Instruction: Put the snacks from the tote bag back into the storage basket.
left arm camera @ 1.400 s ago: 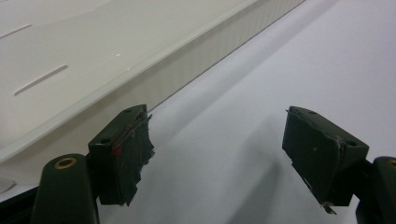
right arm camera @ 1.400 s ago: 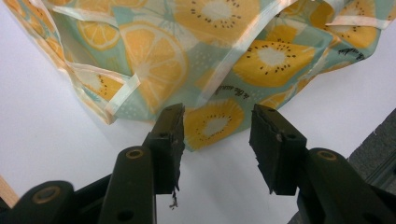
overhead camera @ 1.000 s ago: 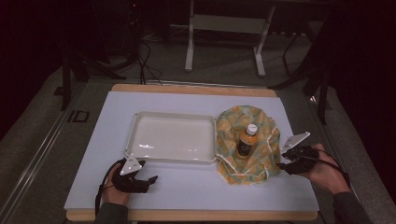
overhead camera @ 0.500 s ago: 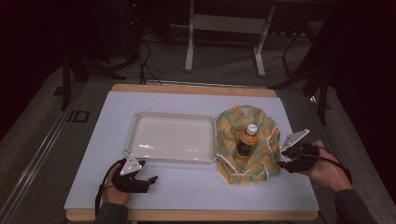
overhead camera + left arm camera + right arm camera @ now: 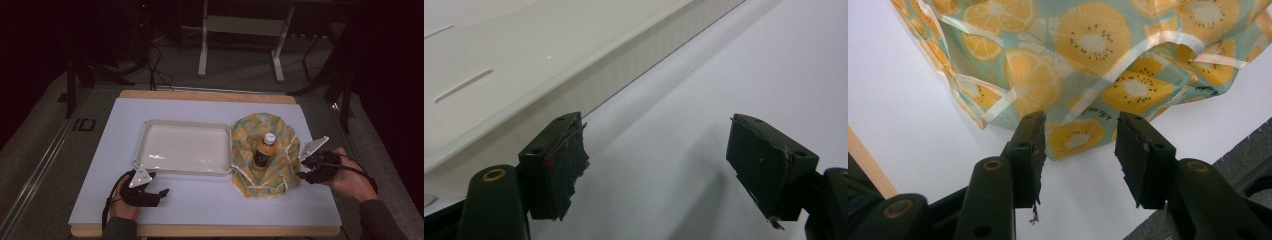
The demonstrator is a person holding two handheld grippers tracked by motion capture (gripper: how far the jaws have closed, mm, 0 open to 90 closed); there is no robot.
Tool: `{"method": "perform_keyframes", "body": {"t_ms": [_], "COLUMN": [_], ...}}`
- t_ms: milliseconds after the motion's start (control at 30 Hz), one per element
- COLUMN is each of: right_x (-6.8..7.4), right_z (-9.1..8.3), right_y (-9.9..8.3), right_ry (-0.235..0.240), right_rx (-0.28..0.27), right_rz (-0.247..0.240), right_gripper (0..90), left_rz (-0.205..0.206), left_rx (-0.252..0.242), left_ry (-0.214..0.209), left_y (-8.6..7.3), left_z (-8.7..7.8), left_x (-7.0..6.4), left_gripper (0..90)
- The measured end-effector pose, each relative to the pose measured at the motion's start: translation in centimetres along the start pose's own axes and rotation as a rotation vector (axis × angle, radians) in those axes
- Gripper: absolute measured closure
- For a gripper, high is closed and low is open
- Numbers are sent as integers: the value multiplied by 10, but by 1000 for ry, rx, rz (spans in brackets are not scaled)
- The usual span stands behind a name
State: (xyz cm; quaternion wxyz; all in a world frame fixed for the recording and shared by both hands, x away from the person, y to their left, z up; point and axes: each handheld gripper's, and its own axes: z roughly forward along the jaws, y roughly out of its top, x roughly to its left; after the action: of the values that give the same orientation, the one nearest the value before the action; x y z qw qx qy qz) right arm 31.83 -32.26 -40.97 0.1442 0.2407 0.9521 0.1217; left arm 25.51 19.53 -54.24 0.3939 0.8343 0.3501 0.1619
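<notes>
- The left gripper (image 5: 161,193) rests on the white table cover (image 5: 210,195) at the near left, held in the person's left hand (image 5: 122,210); its two black jaws stand wide apart with nothing between them.
- In the left gripper view, bare white surface lies between that gripper's (image 5: 656,165) pads (image 5: 556,160), and the ribbed side wall of the shallow cream plastic tray (image 5: 574,75) runs just beyond the left pad.
- The right gripper (image 5: 301,174), held in the person's right hand (image 5: 350,180) at the near right edge of the table, points toward the teal cloth printed with orange and kiwi slices (image 5: 265,155).
- In the right gripper view its (image 5: 1080,145) jaws are partly open, and a corner of the cloth (image 5: 1078,135) lies between the tips, not pinched.
- The cloth is spread on the table just right of the tray (image 5: 145,150), touching its right wall.
- A brown bottle with a cream cap (image 5: 262,150) stands upright at the middle of the cloth.
</notes>
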Motion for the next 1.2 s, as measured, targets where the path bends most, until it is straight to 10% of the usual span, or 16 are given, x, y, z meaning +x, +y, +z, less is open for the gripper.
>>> {"method": "perform_keyframes", "body": {"t_ms": [1200], "right_x": [-10], "right_z": [-24], "right_y": [18], "right_ry": [4], "right_rx": [6], "right_rz": [-55], "right_gripper": [549], "left_rz": [7], "left_rx": [3], "left_ry": [-12], "left_y": [0], "left_z": [0], "left_x": [0], "left_gripper": [235]}}
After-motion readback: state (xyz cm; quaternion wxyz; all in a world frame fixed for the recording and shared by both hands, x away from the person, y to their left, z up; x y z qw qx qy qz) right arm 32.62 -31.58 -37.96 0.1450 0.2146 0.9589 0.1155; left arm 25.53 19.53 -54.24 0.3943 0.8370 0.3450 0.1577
